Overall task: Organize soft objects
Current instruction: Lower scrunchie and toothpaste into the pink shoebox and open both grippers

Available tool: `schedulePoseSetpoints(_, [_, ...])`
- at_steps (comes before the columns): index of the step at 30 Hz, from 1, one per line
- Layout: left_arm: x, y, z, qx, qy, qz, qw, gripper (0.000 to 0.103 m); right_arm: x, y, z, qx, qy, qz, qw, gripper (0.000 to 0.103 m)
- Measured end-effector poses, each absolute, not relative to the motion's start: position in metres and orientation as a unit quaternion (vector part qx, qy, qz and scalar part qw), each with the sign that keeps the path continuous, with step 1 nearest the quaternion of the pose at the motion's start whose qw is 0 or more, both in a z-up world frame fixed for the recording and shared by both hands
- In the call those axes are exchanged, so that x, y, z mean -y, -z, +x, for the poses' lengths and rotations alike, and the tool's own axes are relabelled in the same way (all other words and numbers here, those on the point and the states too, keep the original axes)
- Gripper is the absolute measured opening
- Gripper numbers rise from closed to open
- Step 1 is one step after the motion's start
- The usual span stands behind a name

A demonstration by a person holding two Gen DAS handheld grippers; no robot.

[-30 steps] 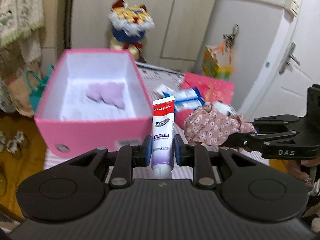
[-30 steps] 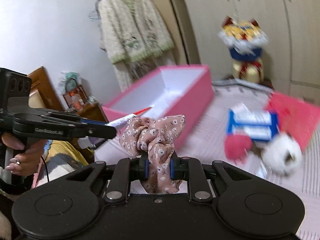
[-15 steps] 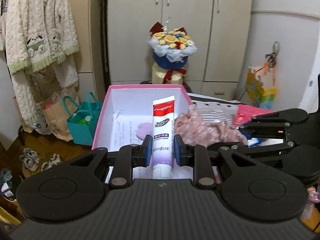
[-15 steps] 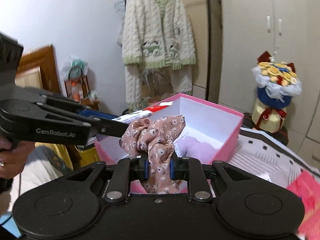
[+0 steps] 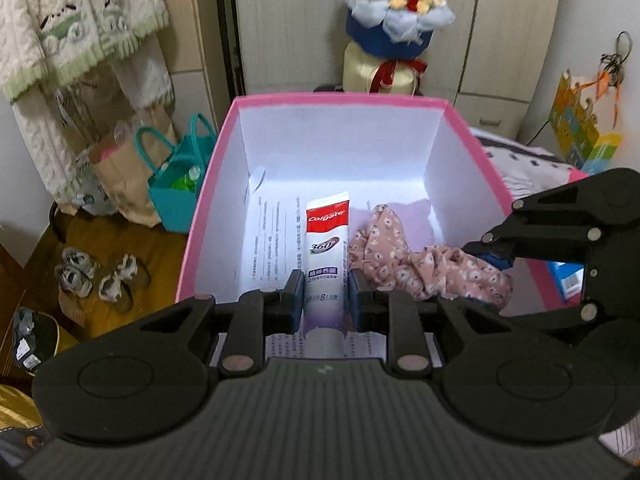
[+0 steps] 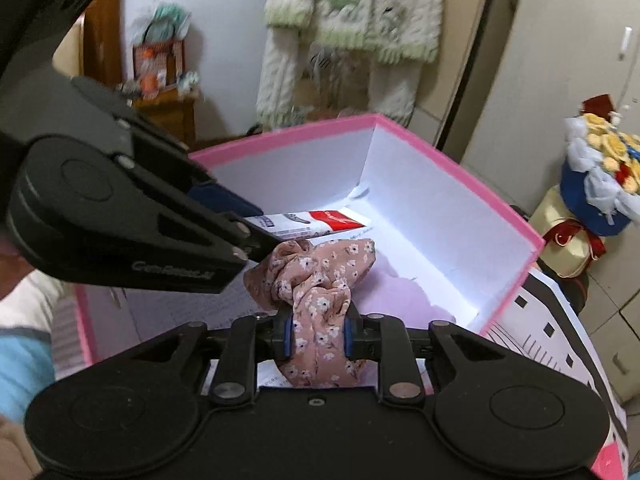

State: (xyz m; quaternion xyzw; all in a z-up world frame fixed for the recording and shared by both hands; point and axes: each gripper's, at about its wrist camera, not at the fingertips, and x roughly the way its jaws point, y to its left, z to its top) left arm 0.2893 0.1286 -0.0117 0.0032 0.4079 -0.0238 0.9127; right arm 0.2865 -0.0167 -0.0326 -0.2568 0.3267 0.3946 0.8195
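An open pink box point(image 5: 340, 100) with white inner walls lies below both grippers. My left gripper point(image 5: 324, 296) is shut on a Colgate toothpaste tube point(image 5: 326, 240), which points down into the box. In the right wrist view the floral pink scrunchie point(image 6: 320, 272) sits between the blue pads of my right gripper point(image 6: 318, 336). Those jaws are opening, and the cloth still fills the gap. The scrunchie point(image 5: 420, 264) hangs over the box's right half, just right of the tube. The left gripper point(image 6: 248, 240) crosses in from the left with the tube point(image 6: 316, 222). A pale purple soft thing point(image 6: 400, 300) lies on the box floor.
A printed sheet point(image 5: 272, 240) lines the box floor. Behind the box stands a flower bouquet point(image 5: 392, 8) against cupboard doors. On the floor at left are a teal bag point(image 5: 180, 184), shoes point(image 5: 100, 280) and a hanging knitted cardigan point(image 5: 60, 20). A blue packet point(image 5: 568, 280) lies right of the box.
Both grippers have swung over the pink box and tipped downward, so the tube and the scrunchie now hang inside its walls. The right gripper's pads stand slightly wider around the scrunchie.
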Motion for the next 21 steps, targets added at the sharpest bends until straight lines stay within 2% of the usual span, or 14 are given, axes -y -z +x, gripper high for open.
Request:
schedulePoseSetpoints(4, [-0.127,0.02,0.295,-0.424,0.022,0.006,0.906,0.022,0.011,0.041,0.288,-0.33,-0.394,-0.273,0.813,0.03])
schedulePoseSetpoints(5, [-0.128,0.022,0.295,-0.427,0.021,0.003,0.904,0.022,0.01,0.042,0.288,-0.327,-0.393,-0.278,0.813,0.035])
schedulePoseSetpoints(10, [-0.126,0.023,0.297,-0.423,0.015,0.015,0.906,0.024,0.013,0.045,0.285,-0.319,-0.39,-0.278,0.818,0.045])
schedulePoseSetpoints(14, [-0.123,0.012,0.284,-0.39,0.011,0.032,0.92,0.039,0.029,0.033,0.28,-0.307,-0.397,-0.239,0.831,0.054])
schedulePoseSetpoints(21, [-0.13,-0.013,0.25,-0.374,0.044,0.004,0.926,0.041,0.077,-0.007,0.251,-0.287,-0.408,-0.152,0.854,0.054])
